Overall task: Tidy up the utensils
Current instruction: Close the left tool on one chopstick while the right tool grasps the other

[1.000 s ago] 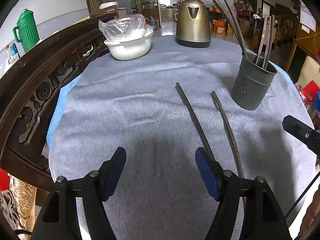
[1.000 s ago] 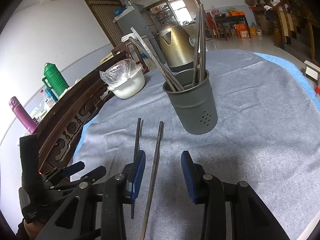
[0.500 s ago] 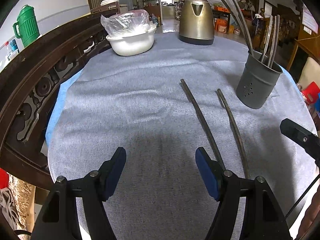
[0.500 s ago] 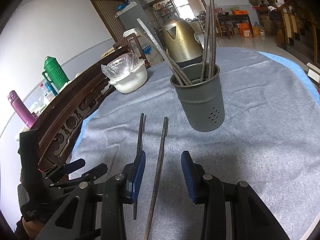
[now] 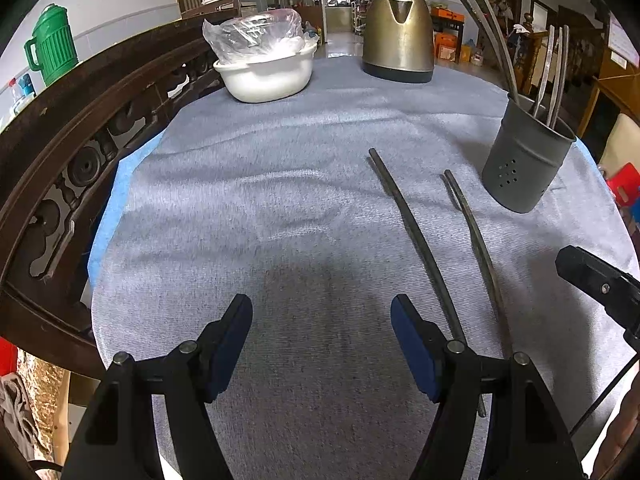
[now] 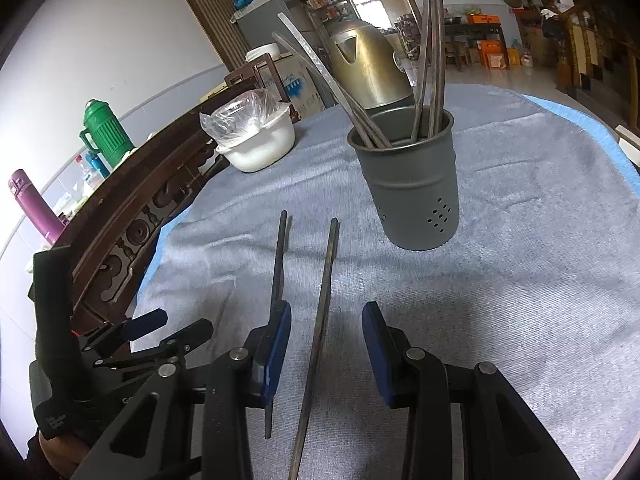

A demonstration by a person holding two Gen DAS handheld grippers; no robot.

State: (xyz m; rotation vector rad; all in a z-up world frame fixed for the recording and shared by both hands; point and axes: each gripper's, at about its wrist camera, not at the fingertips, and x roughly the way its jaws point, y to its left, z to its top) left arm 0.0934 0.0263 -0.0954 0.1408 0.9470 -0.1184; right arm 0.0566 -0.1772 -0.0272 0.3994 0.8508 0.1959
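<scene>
Two long dark chopsticks lie loose on the grey cloth of the tabletop [image 5: 256, 208], side by side and a little apart, pointing away toward a grey holder [image 6: 408, 184]. The left chopstick [image 6: 278, 264] runs under the left blue pad of the right gripper [image 6: 326, 344]; whether the pad touches it cannot be told. The right chopstick [image 6: 324, 292] lies between the two pads, clear of both, so the right gripper stands part open and holds nothing.

The left gripper [image 5: 322, 340] is spread wide over bare cloth, with nothing between its pads. In its view the nearer chopstick [image 5: 412, 236] passes just outside the right-hand pad and the farther chopstick [image 5: 476, 240] lies beyond that.

The holder stands upright on the cloth beyond the chopsticks' far ends, small holes punched low in its wall. Several more sticks lean in it, some to the left, some nearly upright.

Farther back stand a white bowl [image 5: 266, 74] lined with a clear plastic bag and a brass-coloured kettle [image 5: 398, 32]. A carved dark wooden chair back [image 5: 72, 128] curves along the tabletop's left edge.

A gloved hand [image 6: 60, 400] grips the left gripper's handle; small print on the glove is too small to read.
</scene>
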